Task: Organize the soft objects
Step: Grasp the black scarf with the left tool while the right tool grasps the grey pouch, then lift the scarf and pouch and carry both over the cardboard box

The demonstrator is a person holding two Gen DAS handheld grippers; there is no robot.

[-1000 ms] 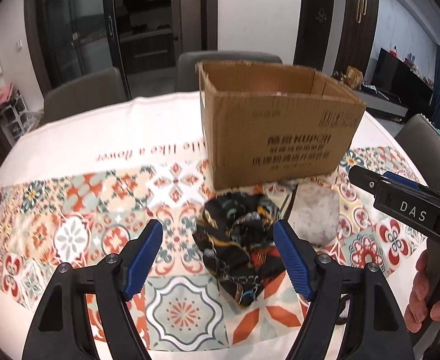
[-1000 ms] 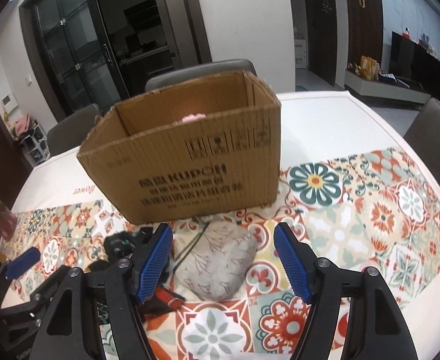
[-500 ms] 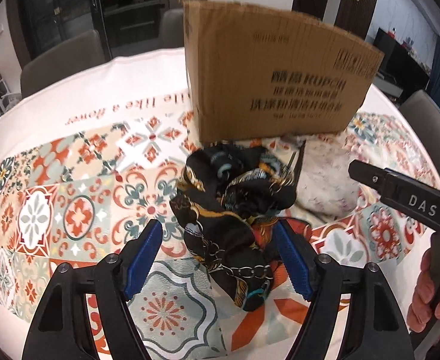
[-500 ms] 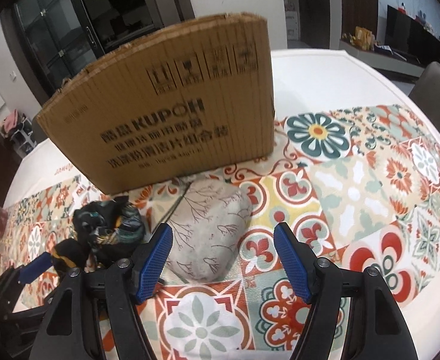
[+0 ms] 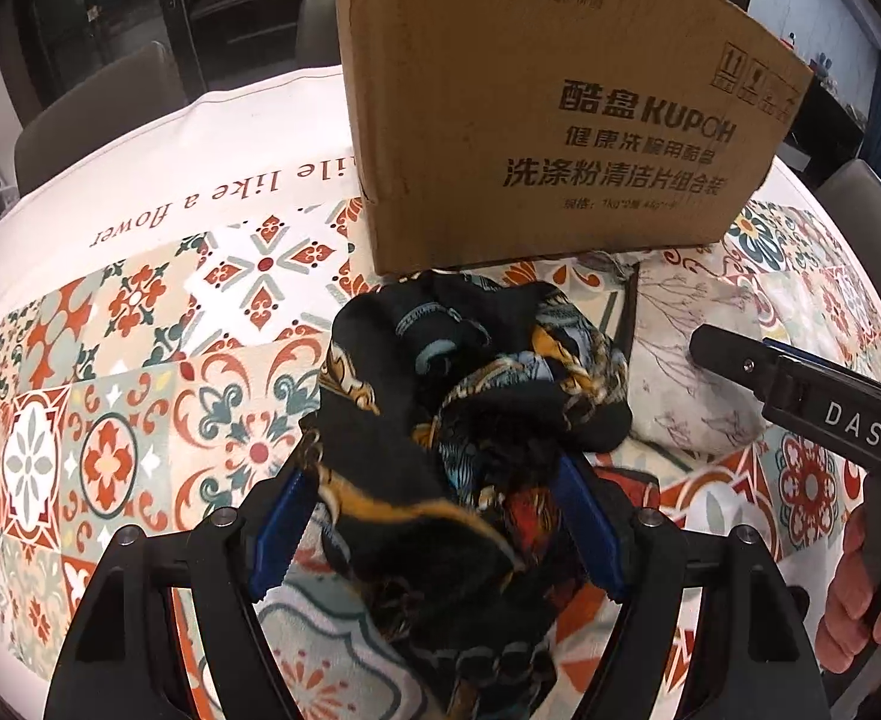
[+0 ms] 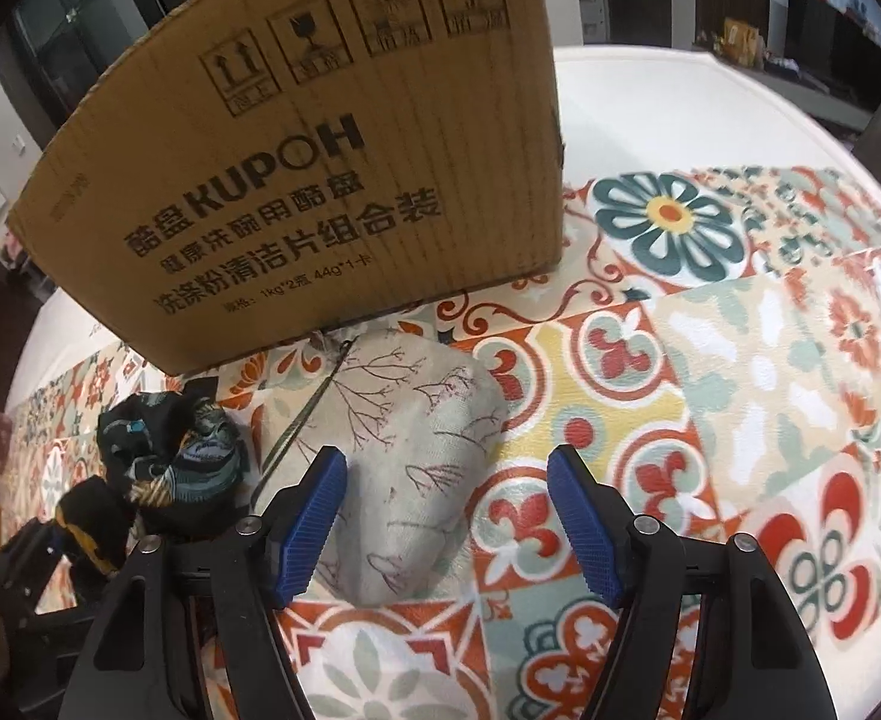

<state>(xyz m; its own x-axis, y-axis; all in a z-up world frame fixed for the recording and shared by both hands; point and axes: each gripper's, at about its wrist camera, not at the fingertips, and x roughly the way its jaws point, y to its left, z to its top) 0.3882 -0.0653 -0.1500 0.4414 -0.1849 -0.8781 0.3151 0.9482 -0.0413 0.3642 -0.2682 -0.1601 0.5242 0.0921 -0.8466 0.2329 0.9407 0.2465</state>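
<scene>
Between the blue pads of my left hand-held gripper lies the dark patterned scarf, bunched in a heap on the bench. The jaws stand wide, one pad on each side of the heap, and I cannot see them pressing the cloth, so I read this gripper as open and straddling, placed so that a squeeze would gather the bulk of the folds. Behind the scarf stands the cardboard box, its printed wall facing me and its top out of sight from this low angle; I take it as the place the soft things belong. To the right, the right hand-held gripper reaches in over the pale pouch, a hand showing at the frame's edge.

From the right wrist, the right hand-held gripper is also open. The pale pouch, printed with thin branches, lies just in front of the cardboard box; the left pad sits at its edge while the right pad hangs over bare tiled cloth, so the pouch is off-centre in the gap. I would shift left before closing, or the grip may catch only a corner. The scarf lies just beside the pouch on the left.
</scene>
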